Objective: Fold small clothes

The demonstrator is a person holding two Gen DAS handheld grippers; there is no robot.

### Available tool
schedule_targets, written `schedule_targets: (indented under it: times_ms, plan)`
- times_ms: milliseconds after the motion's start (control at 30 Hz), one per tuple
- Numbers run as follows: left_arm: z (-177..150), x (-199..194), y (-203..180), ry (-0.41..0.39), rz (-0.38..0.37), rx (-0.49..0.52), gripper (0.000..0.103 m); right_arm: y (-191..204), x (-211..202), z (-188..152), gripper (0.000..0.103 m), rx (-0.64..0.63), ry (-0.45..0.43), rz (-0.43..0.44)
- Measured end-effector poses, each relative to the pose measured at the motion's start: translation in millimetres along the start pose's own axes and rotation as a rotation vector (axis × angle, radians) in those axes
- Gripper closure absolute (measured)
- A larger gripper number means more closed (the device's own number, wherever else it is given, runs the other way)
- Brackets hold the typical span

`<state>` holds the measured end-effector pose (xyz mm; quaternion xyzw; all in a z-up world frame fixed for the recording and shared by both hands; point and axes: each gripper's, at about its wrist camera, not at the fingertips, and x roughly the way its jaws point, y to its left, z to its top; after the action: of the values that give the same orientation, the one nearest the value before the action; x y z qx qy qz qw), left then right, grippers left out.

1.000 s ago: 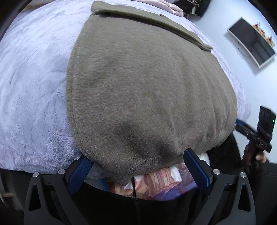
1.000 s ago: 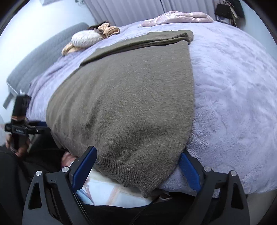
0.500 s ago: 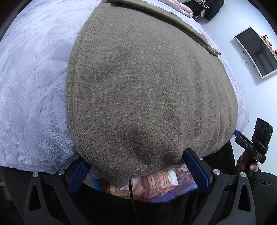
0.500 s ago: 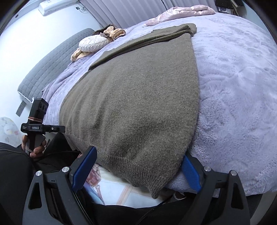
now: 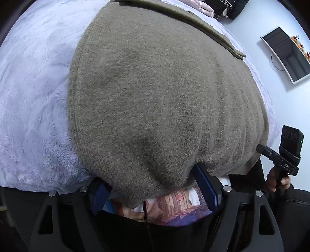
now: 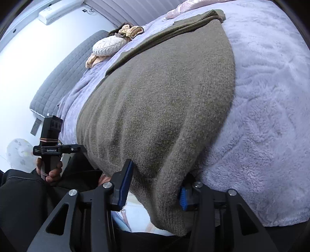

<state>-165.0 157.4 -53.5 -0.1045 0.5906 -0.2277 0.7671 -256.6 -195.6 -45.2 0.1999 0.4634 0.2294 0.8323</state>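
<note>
An olive-brown knit sweater (image 5: pixel 164 97) lies flat on a lavender fleece bed cover (image 5: pixel 29 97), its near hem hanging over the bed's edge. My left gripper (image 5: pixel 153 186) straddles the hem's left corner. Its jaws are closing, with the cloth sagging between the blue pads (image 5: pixel 205 186) and not clamped. At the hem's other corner, my right gripper (image 6: pixel 155 189) is also closing. The sweater (image 6: pixel 164 97) is bunched into a raised fold between its pads (image 6: pixel 125 184), which press on it. The sweater's far end is folded over.
A pale quilted garment and tan clothes (image 6: pixel 112 44) lie near the grey headboard (image 6: pixel 64 77). A pink garment (image 6: pixel 193 5) sits at the bed's far end. A dark screen (image 5: pixel 286 52) hangs on the wall. Printed cloth (image 5: pixel 174 205) shows under the hem.
Both grippers' jaws have narrowed around the hem, the right far more, pinching the cloth into a fold. The right wrist view has tipped upward, showing more wall and headboard.
</note>
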Motion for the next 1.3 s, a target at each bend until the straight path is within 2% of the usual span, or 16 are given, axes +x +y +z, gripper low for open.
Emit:
schedule_targets:
  times_ms: [67, 100, 133, 167, 200, 300, 367, 433, 500, 533, 667, 833, 1000, 1300]
  plan:
    - [-1.8, -2.9, -2.6, -0.018, 0.020, 0.008, 0.047, 5.8, 0.6, -1.3, 0.052, -0.025, 0.001, -0.026]
    - [-3.5, -5.1, -0.5, -0.025, 0.010, 0.003, 0.054, 9.4, -0.1, -1.6, 0.052, -0.040, 0.002, -0.034]
    - [-5.6, -8.7, 3.3, -0.036, -0.014, -0.008, 0.070, 10.8, -0.8, -0.8, 0.060, -0.048, -0.001, -0.034]
    - [-8.2, -11.9, 6.8, -0.045, -0.039, -0.015, 0.076, 11.3, -1.6, -0.7, 0.074, -0.053, -0.003, -0.033]
    - [-10.3, -13.9, 7.9, -0.053, -0.050, -0.014, 0.081, 10.0, -0.7, -0.2, 0.078, -0.051, 0.004, -0.034]
    - [-9.9, -11.0, 0.5, -0.058, -0.009, 0.019, 0.080, 3.6, 3.1, -1.9, 0.081, -0.036, 0.027, -0.053]
    - [-4.7, -2.3, -0.4, -0.017, -0.007, -0.001, 0.066, 2.5, 5.1, -0.6, 0.078, -0.022, 0.037, -0.047]
    - [-0.2, 3.5, 1.3, 0.015, -0.020, -0.016, 0.066, 4.2, 4.8, 0.1, 0.077, -0.032, 0.031, -0.057]
    - [-1.1, -0.8, -4.1, -0.001, 0.005, 0.009, 0.078, 9.6, 4.9, -0.5, 0.078, -0.058, 0.035, -0.077]
    - [-2.1, -3.6, -10.0, -0.010, 0.020, 0.032, 0.089, 12.1, 3.0, 1.0, 0.090, -0.068, 0.033, -0.078]
    - [-7.0, -19.8, -39.5, -0.063, 0.118, 0.114, 0.090, 26.6, -15.0, 4.1, 0.092, -0.089, -0.020, -0.067]
    - [1.7, -53.8, -52.8, -0.171, 0.119, 0.155, 0.090, 43.4, -33.3, 17.3, 0.092, -0.143, -0.067, -0.050]
    - [12.0, -89.2, -61.0, -0.356, 0.094, 0.168, 0.090, 53.0, -54.3, 35.2, 0.092, -0.177, -0.147, -0.006]
    - [38.3, -116.7, -57.2, -0.505, -0.002, 0.102, 0.090, 55.2, -87.2, 66.1, 0.092, -0.098, -0.343, 0.074]
